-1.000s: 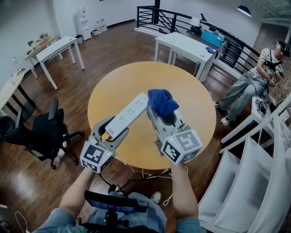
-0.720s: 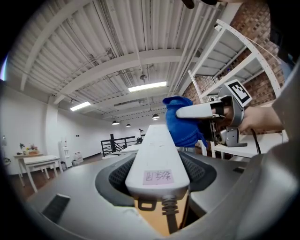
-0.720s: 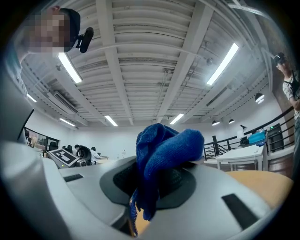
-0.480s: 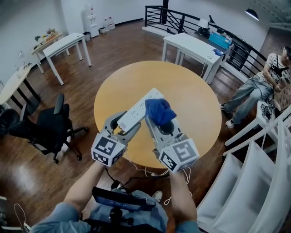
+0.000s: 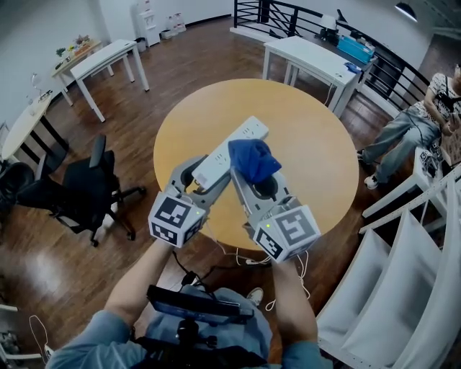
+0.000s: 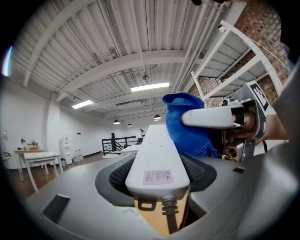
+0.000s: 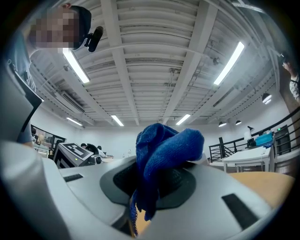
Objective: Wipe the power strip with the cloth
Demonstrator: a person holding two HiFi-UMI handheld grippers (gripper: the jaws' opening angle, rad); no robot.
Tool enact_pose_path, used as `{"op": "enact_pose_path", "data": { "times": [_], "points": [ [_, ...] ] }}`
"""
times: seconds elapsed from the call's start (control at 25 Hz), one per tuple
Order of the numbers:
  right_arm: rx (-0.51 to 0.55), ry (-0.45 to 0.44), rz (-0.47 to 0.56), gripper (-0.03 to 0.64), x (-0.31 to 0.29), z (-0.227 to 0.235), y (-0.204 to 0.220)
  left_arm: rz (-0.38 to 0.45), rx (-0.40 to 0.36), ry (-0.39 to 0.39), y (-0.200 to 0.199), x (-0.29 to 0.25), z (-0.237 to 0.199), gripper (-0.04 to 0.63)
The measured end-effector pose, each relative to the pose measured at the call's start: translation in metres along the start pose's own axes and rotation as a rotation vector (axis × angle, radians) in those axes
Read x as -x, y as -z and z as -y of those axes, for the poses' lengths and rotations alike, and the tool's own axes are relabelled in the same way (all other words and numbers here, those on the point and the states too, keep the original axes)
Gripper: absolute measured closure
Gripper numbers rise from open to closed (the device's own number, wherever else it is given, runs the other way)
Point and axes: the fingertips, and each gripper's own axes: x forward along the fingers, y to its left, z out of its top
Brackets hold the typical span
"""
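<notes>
The left gripper (image 5: 204,179) has its jaws clamped on the cord end of the white power strip (image 5: 241,140), held above the round wooden tabletop (image 5: 310,144). Its long axis runs straight away from those jaws. The right gripper (image 5: 256,180) pinches a bunched blue cloth (image 5: 252,160), soft and nubbly, which appears to touch the smooth, hard plastic on the strip's right side, so a stroke should probably follow that axis.

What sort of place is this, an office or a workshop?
Probably an open office or lab space: white desks, a black office chair and a round wooden table stand on a wood floor, with a black railing at the far side.
</notes>
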Motion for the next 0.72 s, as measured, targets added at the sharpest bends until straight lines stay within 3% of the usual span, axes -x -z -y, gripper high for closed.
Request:
{"op": "enact_pose_path", "data": {
  "times": [0.4, 0.72],
  "points": [
    [-0.014, 0.009, 0.003, 0.552, 0.000, 0.004, -0.001, -0.004, 0.011, -0.007, 0.003, -0.001, -0.002, 0.307],
    [-0.019, 0.038, 0.029, 0.552, 0.009, 0.015, -0.007, -0.028, 0.017, -0.013, 0.028, 0.003, -0.001, 0.307]
  ]
}}
